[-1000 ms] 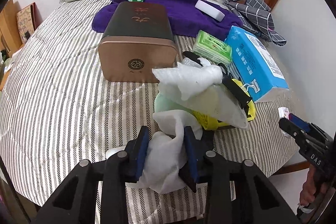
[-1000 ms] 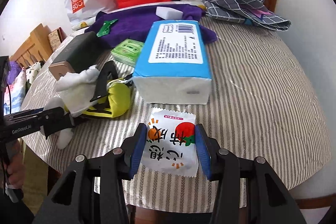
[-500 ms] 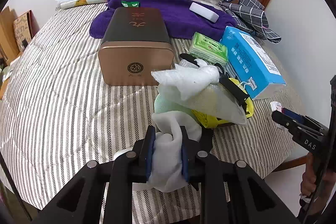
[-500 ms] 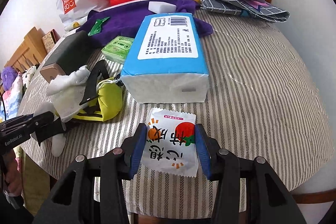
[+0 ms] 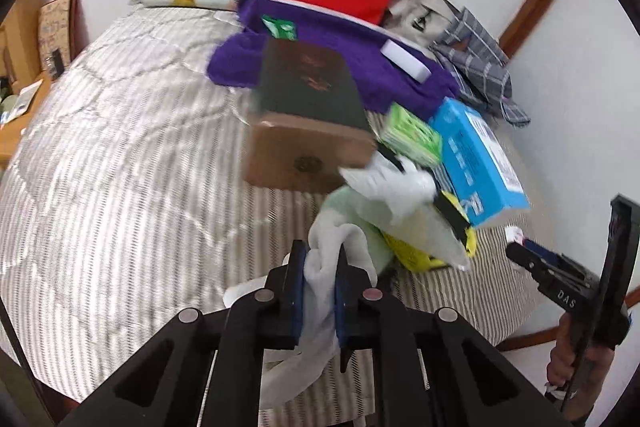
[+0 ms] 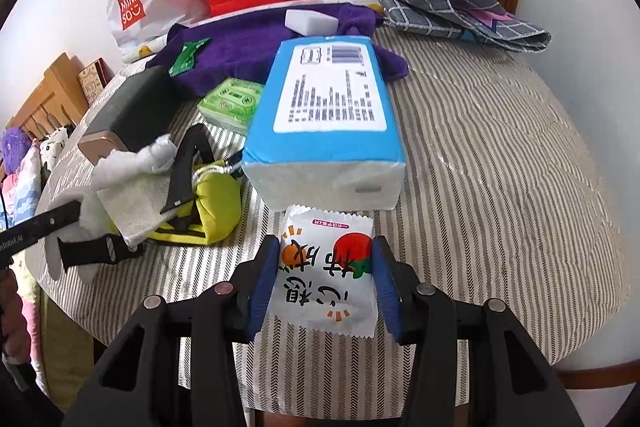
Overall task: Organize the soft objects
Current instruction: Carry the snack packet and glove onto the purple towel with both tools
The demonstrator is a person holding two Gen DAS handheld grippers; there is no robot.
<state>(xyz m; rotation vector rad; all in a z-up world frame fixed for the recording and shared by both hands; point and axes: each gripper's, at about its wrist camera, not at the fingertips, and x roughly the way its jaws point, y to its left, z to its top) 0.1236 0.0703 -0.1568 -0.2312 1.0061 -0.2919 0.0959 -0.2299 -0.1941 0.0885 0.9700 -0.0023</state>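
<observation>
white cloth (image 5: pixel 320 267) pinched between the pads of the left tongs (image 5: pixel 319 291) — jaws just been closing, now narrow and clamped on the fabric, with cloth bunched above the pads and a tail hanging down below them past the near edge of the table (image 5: pixel 120 187). long axis of the cloth running roughly along the tongs' own line, upper end leading away toward the pale green pouch (image 5: pixel 360 227) and the crumpled white wrap (image 5: pixel 384 183) just beyond; whether still caught under that heap, hard to tell through the blur. directly ahead and close: the heap, with a yellow bag (image 6: pixel 216 203) under it and a brown tin (image 5: pixel 308 131) behind. off to the right of the tongs: blue tissue pack (image 5: pixel 480 155).

snack packet (image 6: pixel 326 271) held flat between the pads of the right tongs (image 6: pixel 326 275) — jaws part-way wide, pressing its two side edges, long axis along the tongs, top edge just short of the tissue pack's near face.

likely next: drawing the cloth clear of the heap — free room lying to the left over bare striped cover, not ahead. left hand nearer the heap; right hand well apart at the table's right edge.
</observation>
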